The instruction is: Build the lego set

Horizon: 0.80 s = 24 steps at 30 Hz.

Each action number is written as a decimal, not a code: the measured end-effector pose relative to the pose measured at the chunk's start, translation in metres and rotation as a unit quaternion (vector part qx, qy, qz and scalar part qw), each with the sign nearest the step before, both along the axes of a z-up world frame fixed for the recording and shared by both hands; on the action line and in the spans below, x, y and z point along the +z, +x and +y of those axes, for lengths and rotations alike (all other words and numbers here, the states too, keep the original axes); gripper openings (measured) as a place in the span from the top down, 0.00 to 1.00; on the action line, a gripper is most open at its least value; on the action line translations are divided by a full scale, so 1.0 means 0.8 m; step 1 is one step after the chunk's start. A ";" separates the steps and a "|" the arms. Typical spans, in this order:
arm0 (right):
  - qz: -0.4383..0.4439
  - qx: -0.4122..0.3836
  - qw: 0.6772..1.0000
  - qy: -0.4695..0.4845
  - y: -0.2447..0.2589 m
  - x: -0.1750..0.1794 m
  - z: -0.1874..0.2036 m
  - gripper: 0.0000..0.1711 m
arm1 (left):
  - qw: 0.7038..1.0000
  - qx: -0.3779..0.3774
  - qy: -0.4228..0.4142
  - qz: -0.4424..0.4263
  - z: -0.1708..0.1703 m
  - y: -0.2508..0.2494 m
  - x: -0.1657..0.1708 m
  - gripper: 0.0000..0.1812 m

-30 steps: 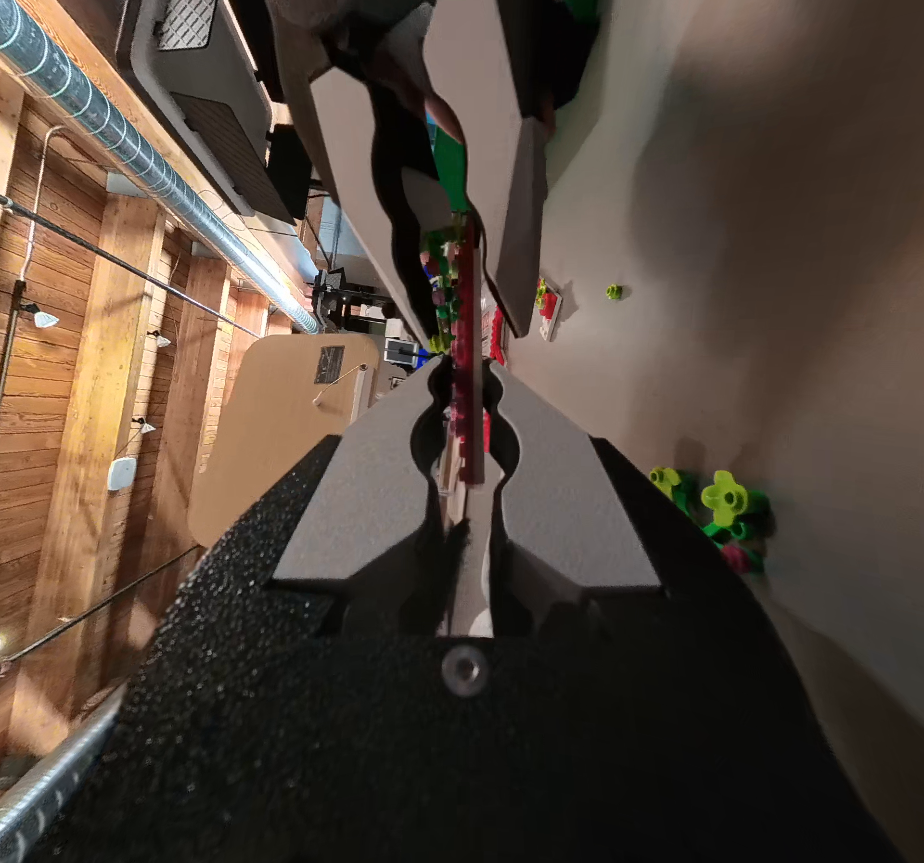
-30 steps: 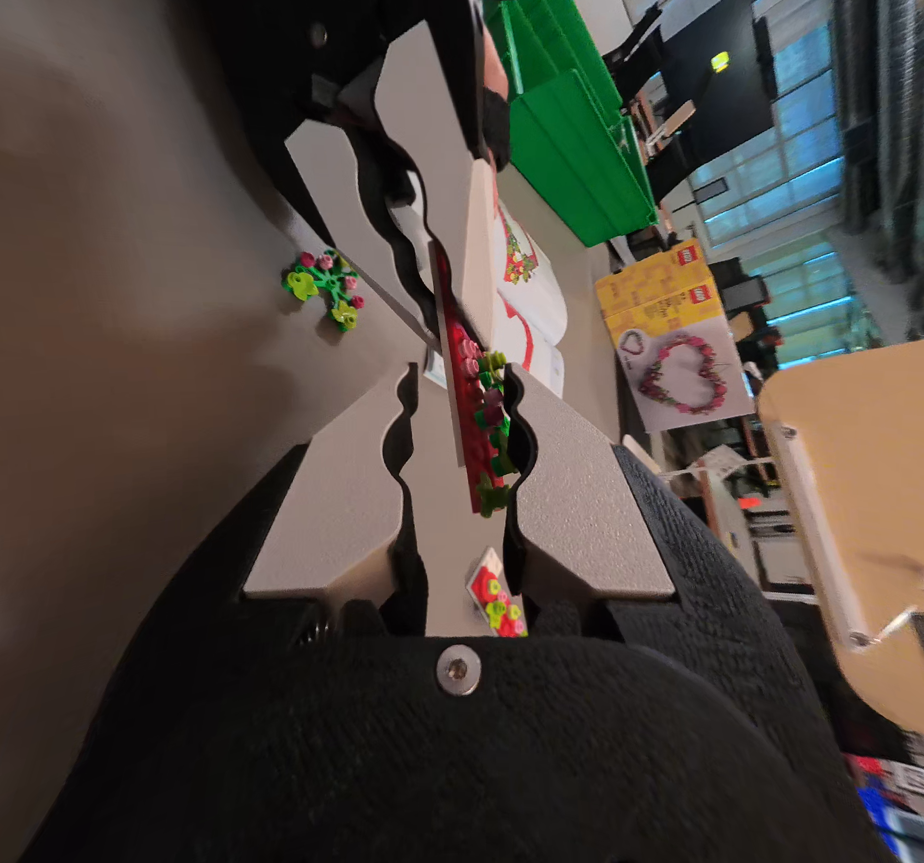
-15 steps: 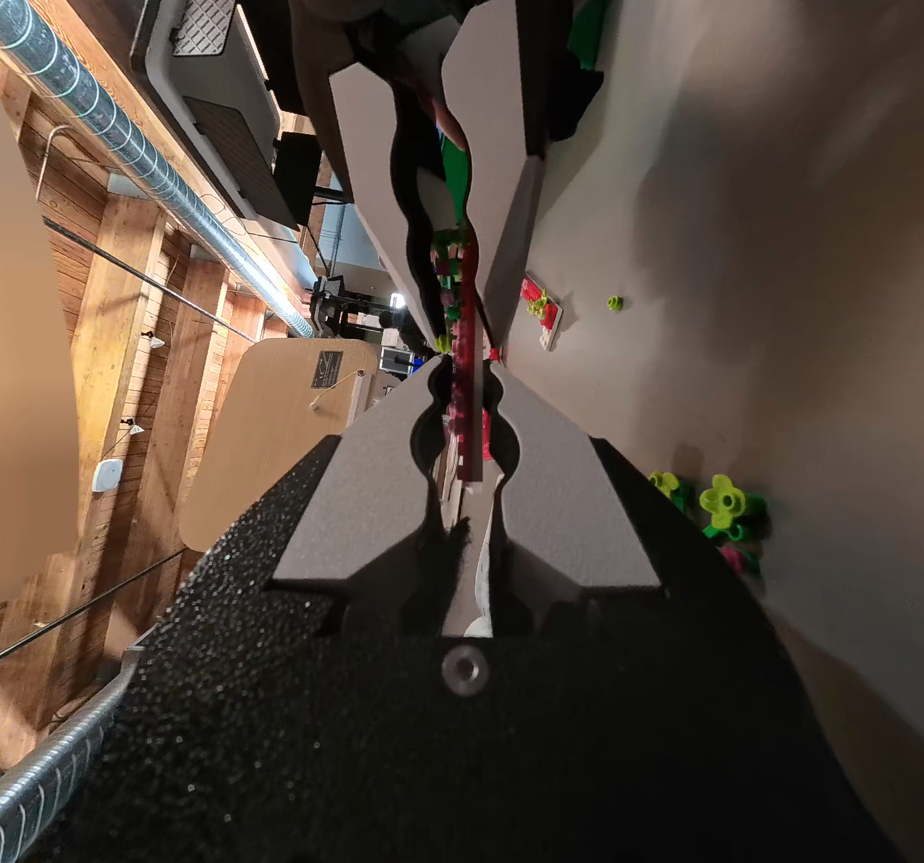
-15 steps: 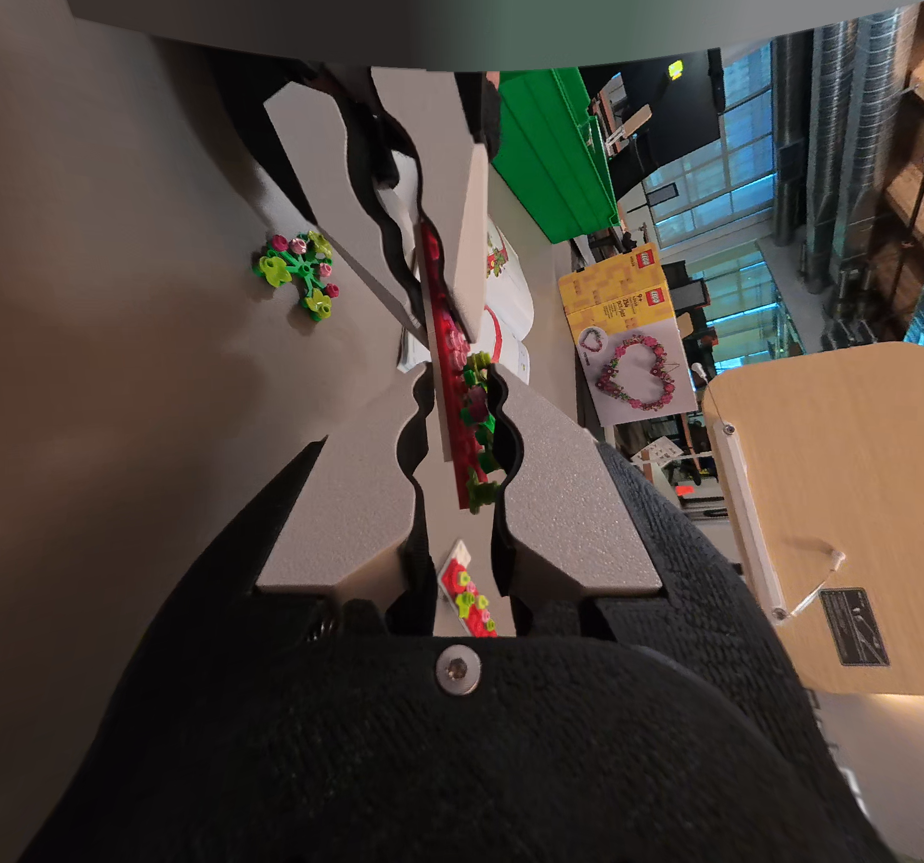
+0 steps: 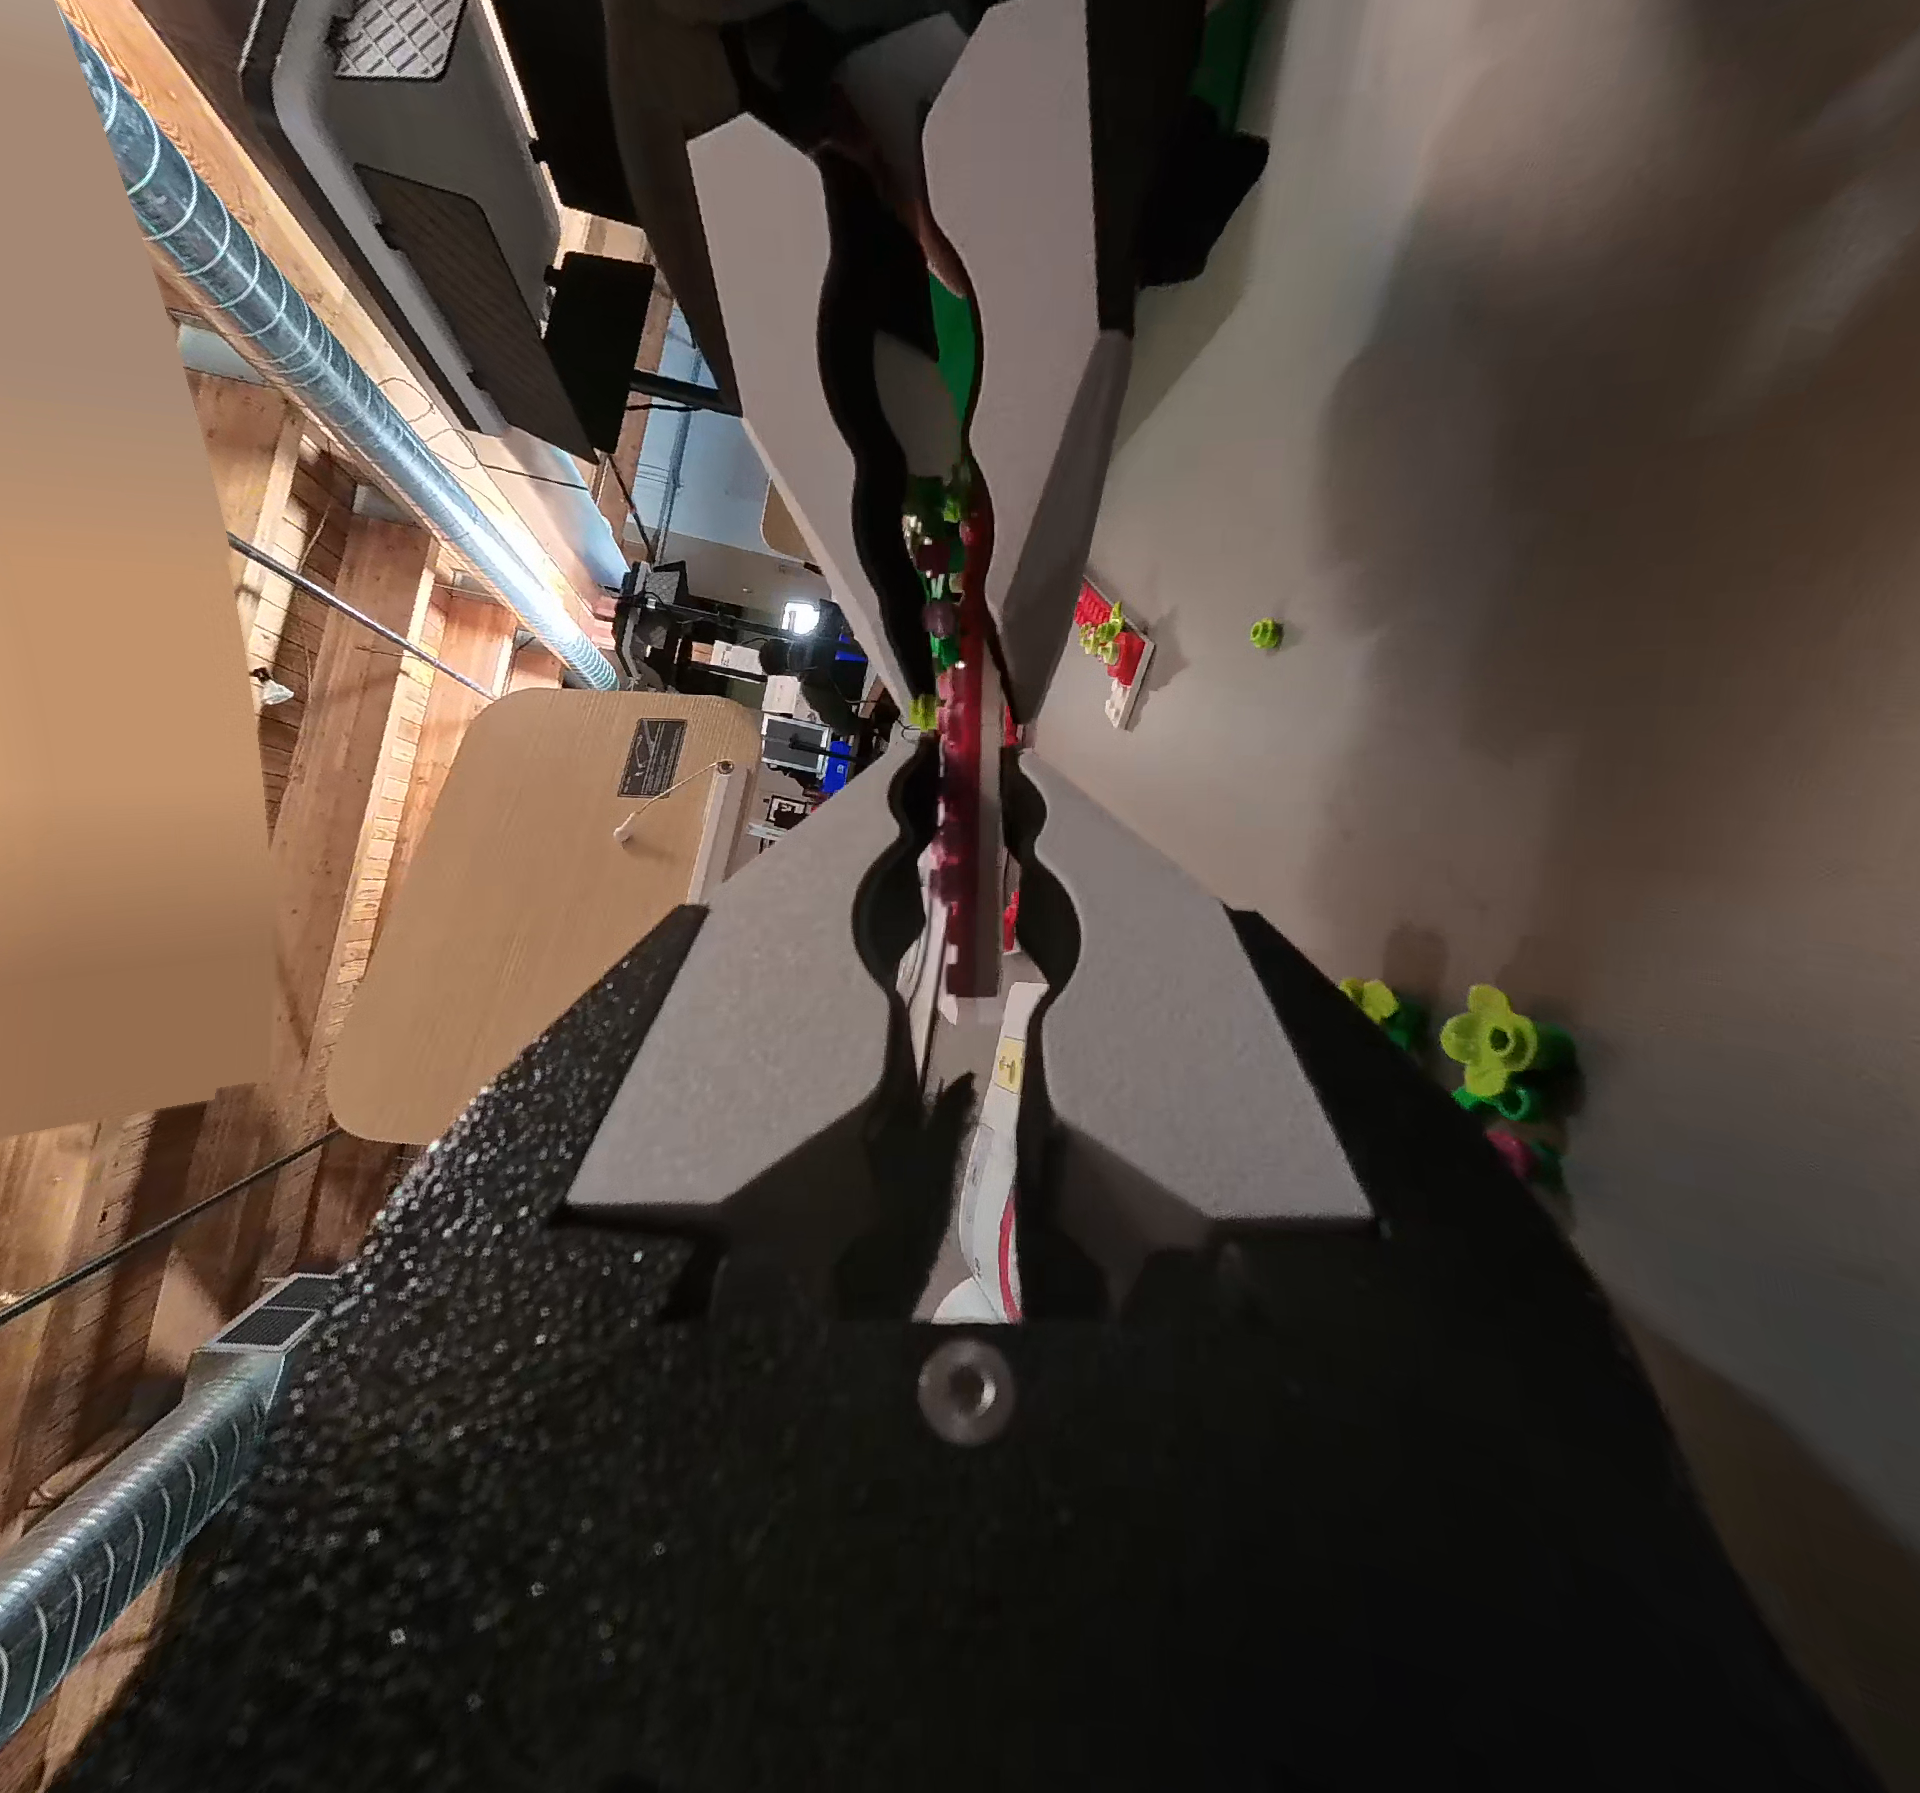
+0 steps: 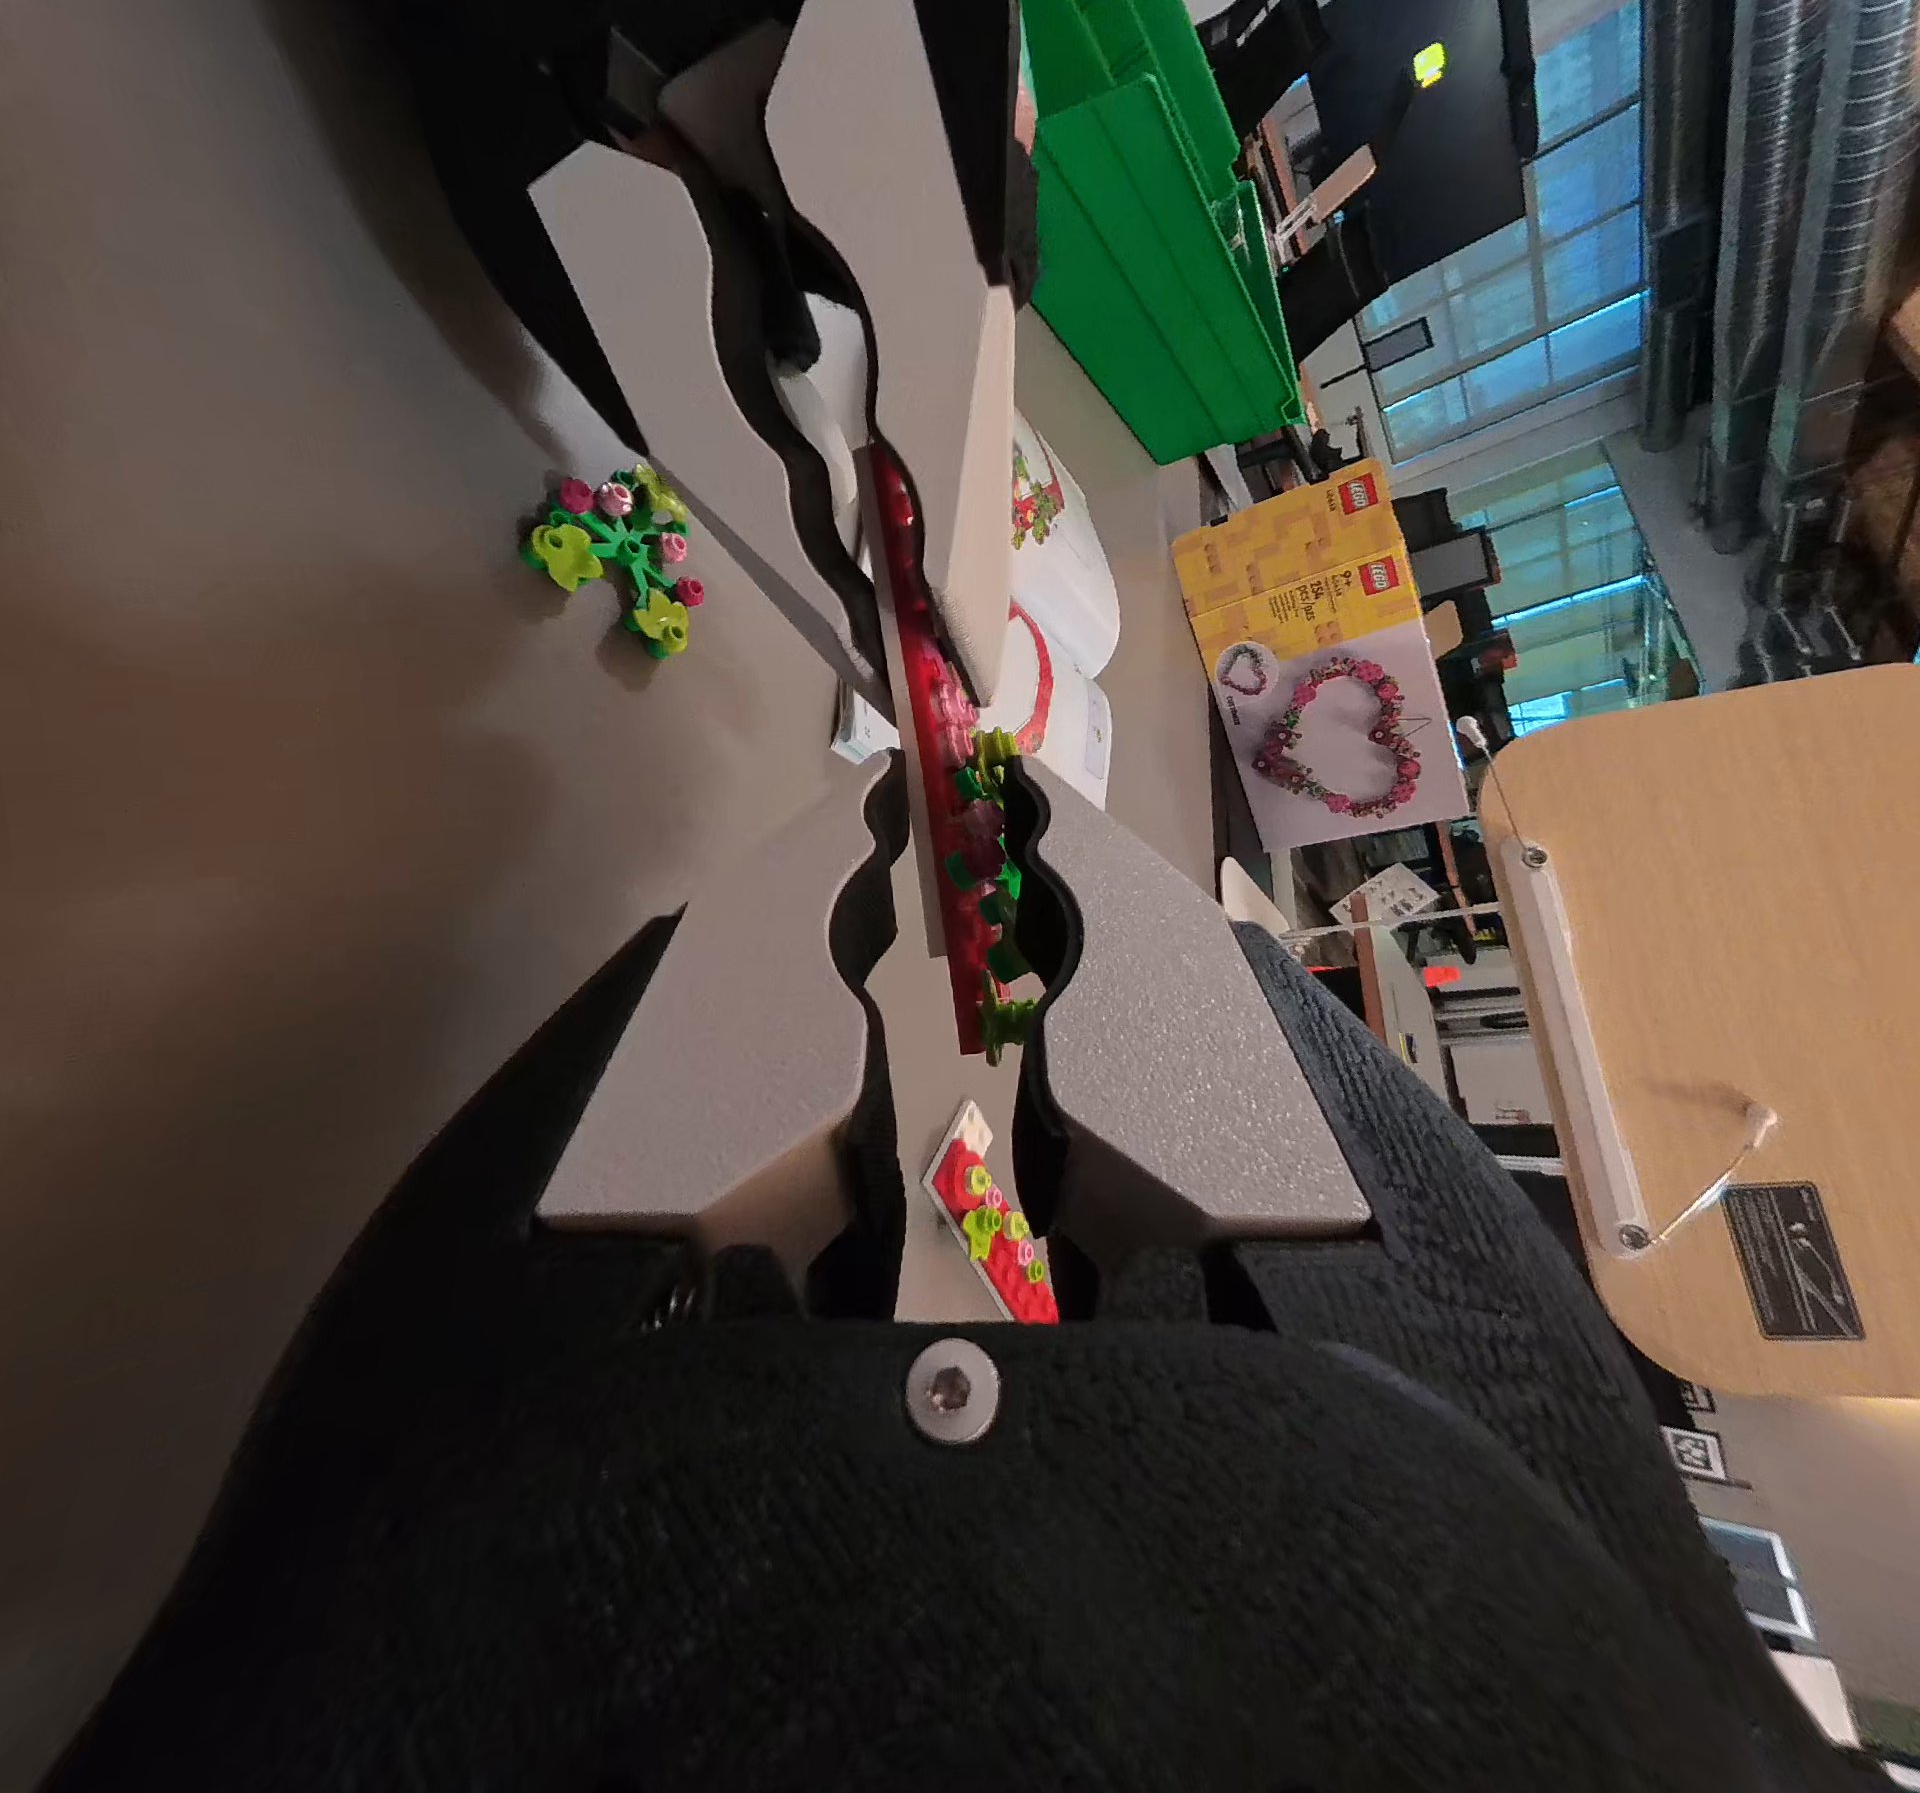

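Table [image 6: 260,808]: I am working over a grey tabletop, both cameras rolled on their side.
Green bin [image 6: 1143,216]: it is sitting at the far side of the table in my right wrist view.
Set box [image 6: 1320,663]: yellow and white with a flower heart pictured, it is standing beyond the table edge, right of the open instruction booklet [image 6: 1070,580].
Left gripper [image 5: 971,756]: I am pinching the near end of the dark red lego strip [image 5: 971,808] between my fingers, edge-on.
Right gripper [image 6: 961,787]: I am clamping the same strip [image 6: 940,808] from the opposite end, its pink and green flower studs facing right.
Strip position: I am holding it lifted off the table, between the two grippers, which are meeting tip to tip.
Flower cluster [image 6: 623,554]: green stems with lime and pink blooms are lying on the table, left of the grippers.
Small red plate [image 6: 987,1213]: studded with lime and pink pieces, it is lying on the table below my right fingers.
Loose lime stud [image 5: 1264,634]: it is lying alone on the table, well apart from the rest.
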State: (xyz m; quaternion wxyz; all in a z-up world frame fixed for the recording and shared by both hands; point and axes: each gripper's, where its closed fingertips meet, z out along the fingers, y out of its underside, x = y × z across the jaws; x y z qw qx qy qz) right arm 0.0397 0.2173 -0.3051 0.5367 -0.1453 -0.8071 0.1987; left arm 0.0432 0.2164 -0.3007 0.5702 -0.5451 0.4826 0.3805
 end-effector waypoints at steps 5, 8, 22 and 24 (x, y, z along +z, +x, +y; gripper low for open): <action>-0.004 0.005 1.000 -0.001 0.001 -0.002 0.000 0.91 | 1.000 -0.004 -0.004 0.000 0.001 0.001 -0.002 0.96; 0.004 0.008 1.000 0.006 0.000 -0.002 0.000 0.91 | 1.000 -0.002 -0.001 0.007 0.001 0.000 -0.002 0.96; 0.021 0.023 0.999 -0.036 0.000 0.003 -0.005 0.91 | 1.000 -0.016 -0.001 -0.026 0.004 0.003 0.001 0.92; 0.014 0.030 0.999 -0.040 0.002 0.001 -0.008 0.91 | 1.000 -0.017 0.001 -0.018 0.004 0.004 0.000 0.91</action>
